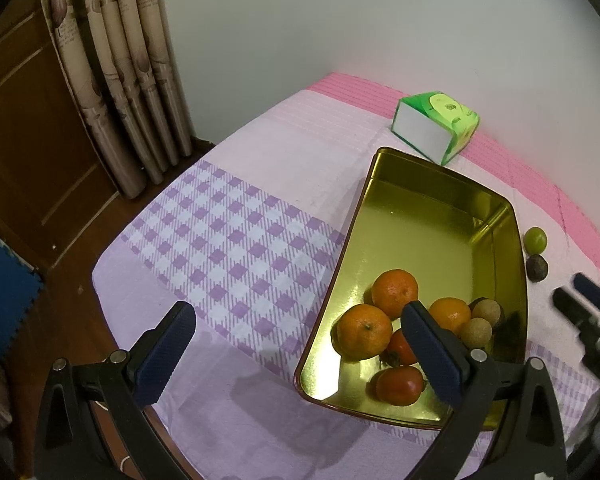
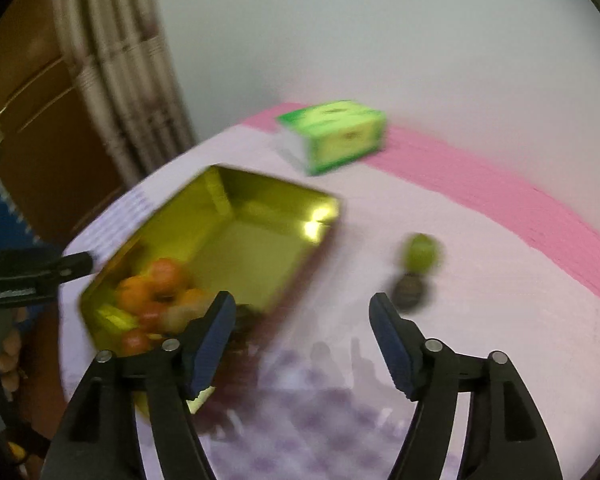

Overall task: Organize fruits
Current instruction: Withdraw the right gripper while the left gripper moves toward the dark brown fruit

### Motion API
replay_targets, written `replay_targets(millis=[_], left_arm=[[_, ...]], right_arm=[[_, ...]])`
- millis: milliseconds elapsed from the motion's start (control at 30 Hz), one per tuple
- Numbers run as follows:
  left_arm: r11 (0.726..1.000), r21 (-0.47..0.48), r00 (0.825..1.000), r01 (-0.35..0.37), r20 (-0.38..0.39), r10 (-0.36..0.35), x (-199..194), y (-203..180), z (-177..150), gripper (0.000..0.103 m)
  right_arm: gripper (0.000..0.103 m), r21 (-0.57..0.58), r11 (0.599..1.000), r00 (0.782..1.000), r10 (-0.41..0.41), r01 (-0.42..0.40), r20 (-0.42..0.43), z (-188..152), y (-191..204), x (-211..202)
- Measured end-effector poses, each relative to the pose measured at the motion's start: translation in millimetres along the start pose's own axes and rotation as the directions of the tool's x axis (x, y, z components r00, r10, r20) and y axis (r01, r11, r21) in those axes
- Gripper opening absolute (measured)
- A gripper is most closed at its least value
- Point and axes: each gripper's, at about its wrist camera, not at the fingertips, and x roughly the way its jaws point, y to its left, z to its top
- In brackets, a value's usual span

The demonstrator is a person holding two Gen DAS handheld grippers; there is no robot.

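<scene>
Risk: the right gripper [image 2: 302, 340] view is motion-blurred, so the approach looks fast. The dark fruit [image 2: 410, 291] sits just ahead of its right finger, touching or nearly touching the green fruit [image 2: 420, 255] beyond. A hurried close could, in my judgement, clip one and roll both away across the cloth [image 2: 480, 300]. The tin [image 2: 268, 200] wall lies just ahead-left; the left finger could strike it.

Right gripper: jaws wide apart, empty, touching nothing visible.

Left gripper [image 1: 300, 336]: jaws wide apart, empty; its right finger overlaps the tin's near end, contact cannot be told. Oranges [image 1: 394, 292] and other fruit lie grouped there.
</scene>
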Motion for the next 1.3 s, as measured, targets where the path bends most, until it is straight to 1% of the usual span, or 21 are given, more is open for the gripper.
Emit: replay_targets(millis=[33,67,167,233,300,400,500,567,600,667,700,733,800,900,1100,1167,1233,1300], left_arm=[[1.000,0.002,1.000,-0.004,0.005,0.004,0,-1,0,0.102],[1.000,0.004,1.000,-0.006,0.008,0.006,-1,-2,-1,0.102],[1.000,0.022,1.000,-0.008,0.028,0.008,-3,-8,-3,0.102],[0.999,0.038,0.999,-0.004,0.046,0.002,-6,-13,-4,0.102],[0.998,0.062,0.998,0.002,0.068,-0.006,-9,-20,-5,0.102],[0.993,0.114,0.996,0.012,0.084,-0.021,-13,-34,-8,0.102],[0.985,0.164,0.997,0.043,0.064,-0.054,-14,-54,-11,0.102],[0.979,0.193,0.996,0.063,0.054,-0.075,-17,-70,-13,0.102],[0.976,0.206,0.995,0.073,0.055,-0.086,-19,-78,-13,0.102],[0.970,0.225,0.992,0.094,0.061,-0.110,-23,-93,-12,0.102],[0.965,0.241,0.990,0.108,0.062,-0.127,-25,-103,-11,0.102],[0.958,0.259,0.988,0.122,0.056,-0.141,-26,-114,-10,0.102],[0.946,0.290,0.986,0.145,0.043,-0.164,-26,-136,-8,0.102],[0.931,0.322,0.981,0.174,0.028,-0.193,-23,-164,-8,0.102],[0.883,0.414,0.972,0.220,-0.016,-0.235,-12,-228,-11,0.101],[0.866,0.442,0.969,0.232,-0.025,-0.246,-8,-245,-13,0.099],[0.852,0.471,0.970,0.227,-0.032,-0.241,-3,-259,-15,0.098],[0.843,0.485,0.969,0.232,-0.037,-0.245,1,-267,-16,0.096]], right_arm=[[0.075,0.016,0.999,1.000,-0.029,0.029,0.000,-2,-13,-1],[0.076,0.038,0.996,0.997,-0.079,0.079,-0.002,-7,-33,0],[0.078,0.120,0.975,0.982,-0.185,0.188,-0.033,-23,-81,3],[0.078,0.170,0.956,0.970,-0.233,0.240,-0.063,-37,-112,5],[0.078,0.194,0.938,0.957,-0.276,0.289,-0.093,-49,-139,7],[0.078,0.230,0.915,0.942,-0.310,0.332,-0.129,-63,-171,7],[0.079,0.236,0.899,0.929,-0.343,0.368,-0.141,-67,-194,6],[0.083,0.218,0.896,0.920,-0.362,0.387,-0.148,-68,-206,8],[0.086,0.213,0.896,0.920,-0.365,0.389,-0.144,-68,-207,7],[0.088,0.206,0.892,0.915,-0.379,0.402,-0.142,-68,-212,7],[0.092,0.203,0.892,0.913,-0.382,0.405,-0.141,-68,-214,8],[0.096,0.200,0.893,0.914,-0.381,0.403,-0.142,-67,-213,8],[0.100,0.207,0.895,0.917,-0.373,0.395,-0.141,-69,-218,9],[0.102,0.256,0.899,0.934,-0.329,0.355,-0.138,-71,-228,8],[0.103,0.249,0.902,0.935,-0.329,0.353,-0.132,-73,-232,12],[0.103,0.250,0.902,0.935,-0.329,0.353,-0.132,-74,-232,12],[0.103,0.250,0.902,0.935,-0.329,0.353,-0.132,-74,-232,12],[0.103,0.250,0.902,0.935,-0.329,0.353,-0.132,-74,-232,12]])
